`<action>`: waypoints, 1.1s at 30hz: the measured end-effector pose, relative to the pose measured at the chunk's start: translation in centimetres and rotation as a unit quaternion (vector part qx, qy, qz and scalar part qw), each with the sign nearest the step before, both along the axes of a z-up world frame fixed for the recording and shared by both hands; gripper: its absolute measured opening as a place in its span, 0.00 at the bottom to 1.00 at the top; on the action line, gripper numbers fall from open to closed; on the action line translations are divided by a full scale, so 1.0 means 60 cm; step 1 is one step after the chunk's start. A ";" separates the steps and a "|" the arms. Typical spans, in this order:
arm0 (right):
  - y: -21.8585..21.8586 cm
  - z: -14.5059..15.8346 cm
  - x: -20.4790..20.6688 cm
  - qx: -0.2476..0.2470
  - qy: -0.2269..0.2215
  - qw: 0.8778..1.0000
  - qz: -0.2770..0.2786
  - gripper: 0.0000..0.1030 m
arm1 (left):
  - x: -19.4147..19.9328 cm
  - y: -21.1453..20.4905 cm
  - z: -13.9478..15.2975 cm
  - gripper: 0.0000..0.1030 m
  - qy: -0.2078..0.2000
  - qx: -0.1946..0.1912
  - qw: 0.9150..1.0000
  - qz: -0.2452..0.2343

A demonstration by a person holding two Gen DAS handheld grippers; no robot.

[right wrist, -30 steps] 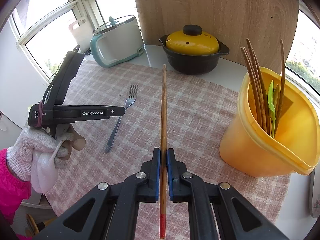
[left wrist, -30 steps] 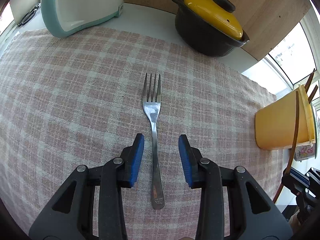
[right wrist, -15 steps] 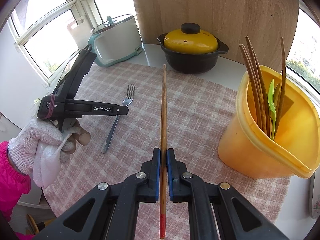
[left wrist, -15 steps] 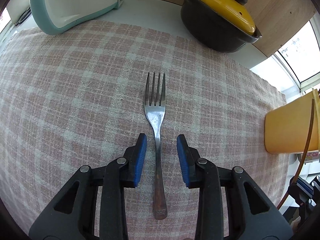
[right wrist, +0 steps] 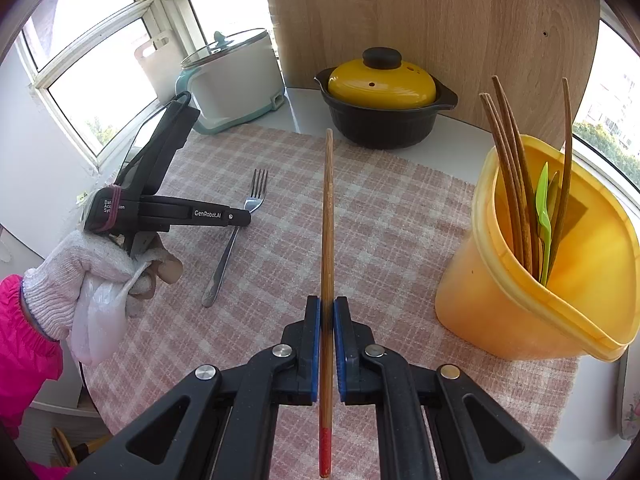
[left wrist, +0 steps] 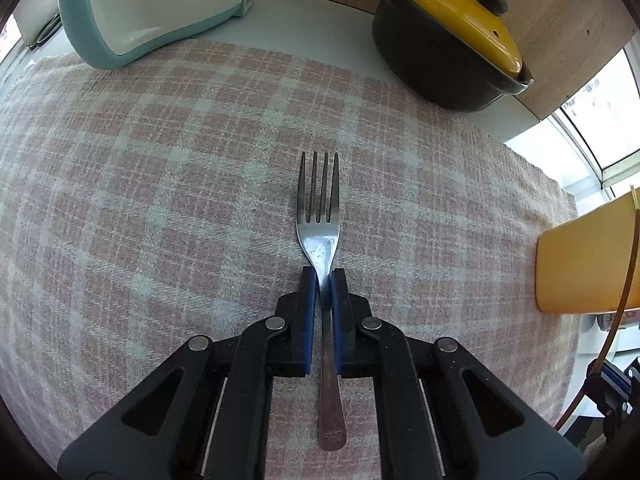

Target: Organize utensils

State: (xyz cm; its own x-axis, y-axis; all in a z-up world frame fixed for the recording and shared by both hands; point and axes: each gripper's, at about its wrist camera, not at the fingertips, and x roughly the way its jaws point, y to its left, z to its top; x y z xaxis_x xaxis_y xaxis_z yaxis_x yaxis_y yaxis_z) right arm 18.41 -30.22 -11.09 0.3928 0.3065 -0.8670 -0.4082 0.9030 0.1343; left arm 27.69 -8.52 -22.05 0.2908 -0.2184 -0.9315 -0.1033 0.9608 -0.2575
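- The left gripper (left wrist: 324, 276) is closed on the fork (left wrist: 320, 216), and its blue pads press the neck of the handle from both sides.
- The fork lies flat on the pink checked cloth (left wrist: 160, 200); its long axis runs straight away from the left gripper, with the tines toward the wooden board (right wrist: 440, 20) and the handle end back between the gripper arms.
- The right gripper (right wrist: 327, 312) is clamped on a bamboo chopstick (right wrist: 328, 220).
- The chopstick also points forward along the fingers, above the cloth, its red end toward the person and its plain tip toward the black pot with the yellow lid (right wrist: 382, 96).
- The yellow bucket (right wrist: 520, 312) stands on the cloth to the right, with brown chopsticks (right wrist: 508, 168) and a green utensil (right wrist: 543, 208) standing upright in it.
- A white and teal cooker (right wrist: 236, 80) stands behind the cloth on the left.
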 end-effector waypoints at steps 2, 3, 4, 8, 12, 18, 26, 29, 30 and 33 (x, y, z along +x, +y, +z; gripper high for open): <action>0.000 0.000 0.000 0.001 0.000 1.000 -0.001 0.04 | -0.007 0.006 0.001 0.05 -0.005 -0.006 1.000 0.005; 0.000 -0.001 0.000 0.001 0.000 1.000 -0.001 0.04 | -0.010 0.012 0.001 0.04 -0.007 -0.012 1.000 0.009; 0.000 -0.001 0.000 0.001 0.000 1.000 -0.001 0.04 | -0.017 0.019 0.002 0.04 -0.010 -0.018 1.000 0.013; -0.002 0.005 -0.001 0.002 -0.004 1.000 -0.003 0.04 | -0.051 0.032 0.023 0.03 -0.038 -0.018 0.999 0.015; -0.001 0.011 -0.002 0.003 -0.010 1.000 -0.003 0.04 | -0.085 0.046 0.050 0.03 -0.064 -0.029 0.997 0.022; -0.002 0.014 -0.006 0.006 -0.013 1.000 -0.001 0.04 | -0.127 0.031 0.080 0.03 -0.101 -0.028 0.994 0.028; -0.004 0.018 -0.011 0.006 -0.016 1.000 -0.002 0.04 | -0.167 0.010 0.111 0.03 -0.140 -0.030 0.989 0.028; -0.004 0.019 -0.016 0.007 -0.016 1.000 -0.001 0.04 | -0.184 0.007 0.126 0.03 -0.153 -0.031 0.987 0.027; -0.005 0.020 -0.016 0.007 -0.017 1.000 -0.001 0.04 | -0.188 0.006 0.131 0.03 -0.157 -0.031 0.987 0.026; -0.003 0.024 -0.018 0.006 -0.021 1.000 0.000 0.04 | -0.198 0.004 0.146 0.03 -0.167 -0.033 0.985 0.024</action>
